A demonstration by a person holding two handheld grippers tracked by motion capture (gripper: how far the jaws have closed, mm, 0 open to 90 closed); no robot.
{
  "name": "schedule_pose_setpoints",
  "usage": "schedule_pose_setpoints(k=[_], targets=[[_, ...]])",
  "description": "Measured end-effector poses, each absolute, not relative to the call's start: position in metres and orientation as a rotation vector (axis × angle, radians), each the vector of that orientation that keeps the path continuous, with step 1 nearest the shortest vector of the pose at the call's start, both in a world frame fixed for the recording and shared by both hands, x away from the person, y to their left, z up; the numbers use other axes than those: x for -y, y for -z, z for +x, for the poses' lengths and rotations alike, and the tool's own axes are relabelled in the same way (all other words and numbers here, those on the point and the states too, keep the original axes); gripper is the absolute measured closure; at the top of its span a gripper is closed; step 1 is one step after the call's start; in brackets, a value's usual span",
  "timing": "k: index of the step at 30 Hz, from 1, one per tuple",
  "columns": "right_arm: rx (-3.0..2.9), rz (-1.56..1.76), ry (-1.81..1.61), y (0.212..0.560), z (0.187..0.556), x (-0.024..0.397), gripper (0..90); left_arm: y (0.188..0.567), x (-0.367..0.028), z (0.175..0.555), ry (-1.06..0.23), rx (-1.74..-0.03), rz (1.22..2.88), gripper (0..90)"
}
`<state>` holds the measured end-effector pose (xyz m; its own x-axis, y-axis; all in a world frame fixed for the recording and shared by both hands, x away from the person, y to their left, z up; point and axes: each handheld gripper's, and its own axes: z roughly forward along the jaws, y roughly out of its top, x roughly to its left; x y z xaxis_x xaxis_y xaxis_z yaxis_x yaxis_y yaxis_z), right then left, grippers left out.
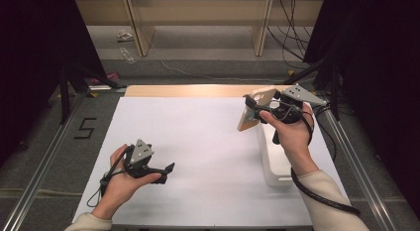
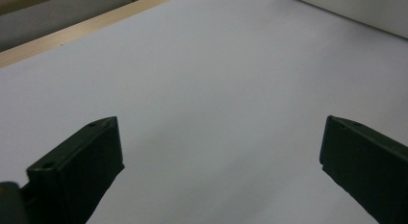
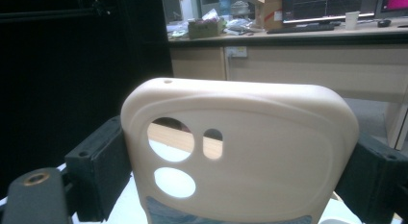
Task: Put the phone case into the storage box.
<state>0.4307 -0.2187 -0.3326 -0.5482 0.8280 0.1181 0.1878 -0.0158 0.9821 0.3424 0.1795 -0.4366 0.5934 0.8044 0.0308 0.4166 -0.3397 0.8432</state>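
Observation:
My right gripper (image 1: 253, 109) is raised over the table's far right part and is shut on a beige phone case (image 1: 256, 108). In the right gripper view the phone case (image 3: 250, 152) stands upright between the two black pads, its camera cut-outs at the left. My left gripper (image 1: 168, 172) rests low over the white table top (image 1: 208, 156) at the near left. Its jaws stand wide apart in the left gripper view, where the left gripper (image 2: 221, 171) has nothing between its fingers.
A white box-like holder (image 1: 275, 161) stands on the table's right side, below the right hand. A wooden strip (image 1: 188, 90) runs along the table's far edge. Metal rails flank the table, and cables lie on the floor behind.

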Motion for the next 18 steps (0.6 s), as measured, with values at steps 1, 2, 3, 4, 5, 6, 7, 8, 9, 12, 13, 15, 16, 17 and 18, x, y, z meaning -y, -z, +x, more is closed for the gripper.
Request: schedule_pose_setpoints(k=[1, 2, 3, 4, 5, 6, 7, 8, 9, 12, 13, 15, 16, 17, 18], targets=[[-1.745, 1.057, -1.604, 0.3327, 0.4308, 0.2191, 12.4, 0.4366, -0.1796, 0.3425, -0.573, -0.972, 1.967, 0.5], [-1.744, 1.057, -1.602, 0.3327, 0.4311, 0.2196, 12.4, 0.4367, -0.1795, 0.3426, -0.573, -0.971, 1.967, 0.5], [-1.742, 1.061, -1.602, 0.3327, 0.4313, 0.2200, 12.4, 0.4367, -0.1795, 0.3426, -0.571, -0.971, 1.968, 0.5], [-1.742, 1.062, -1.599, 0.3327, 0.4315, 0.2207, 12.4, 0.4368, -0.1794, 0.3426, -0.571, -0.972, 1.968, 0.6], [-1.740, 1.065, -1.598, 0.3327, 0.4318, 0.2213, 12.4, 0.4368, -0.1794, 0.3426, -0.571, -0.971, 1.969, 0.7], [-1.738, 1.068, -1.597, 0.3327, 0.4319, 0.2219, 12.4, 0.4368, -0.1794, 0.3425, -0.571, -0.971, 1.970, 0.7], [-1.736, 1.070, -1.600, 0.3327, 0.4322, 0.2226, 12.4, 0.4368, -0.1794, 0.3426, -0.571, -0.971, 1.968, 0.7], [-1.733, 1.071, -1.598, 0.3325, 0.4324, 0.2234, 12.4, 0.4369, -0.1795, 0.3426, -0.571, -0.972, 1.968, 0.7], [-1.733, 1.072, -1.597, 0.3324, 0.4325, 0.2238, 12.4, 0.4369, -0.1795, 0.3427, -0.571, -0.972, 1.968, 0.7], [-1.727, 1.075, -1.596, 0.3322, 0.4328, 0.2250, 12.4, 0.4370, -0.1795, 0.3426, -0.571, -0.972, 1.969, 0.7], [-1.727, 1.076, -1.597, 0.3321, 0.4330, 0.2253, 12.4, 0.4369, -0.1794, 0.3426, -0.571, -0.972, 1.970, 0.7], [-1.723, 1.077, -1.594, 0.3320, 0.4332, 0.2261, 12.4, 0.4368, -0.1794, 0.3426, -0.571, -0.972, 1.967, 0.6], [-1.721, 1.077, -1.594, 0.3318, 0.4334, 0.2268, 12.4, 0.4367, -0.1796, 0.3426, -0.572, -0.972, 1.969, 0.7], [-1.720, 1.080, -1.595, 0.3317, 0.4334, 0.2272, 12.4, 0.4368, -0.1797, 0.3427, -0.572, -0.973, 1.969, 0.7], [-1.719, 1.080, -1.593, 0.3316, 0.4335, 0.2277, 12.4, 0.4368, -0.1797, 0.3427, -0.572, -0.973, 1.968, 0.7]])
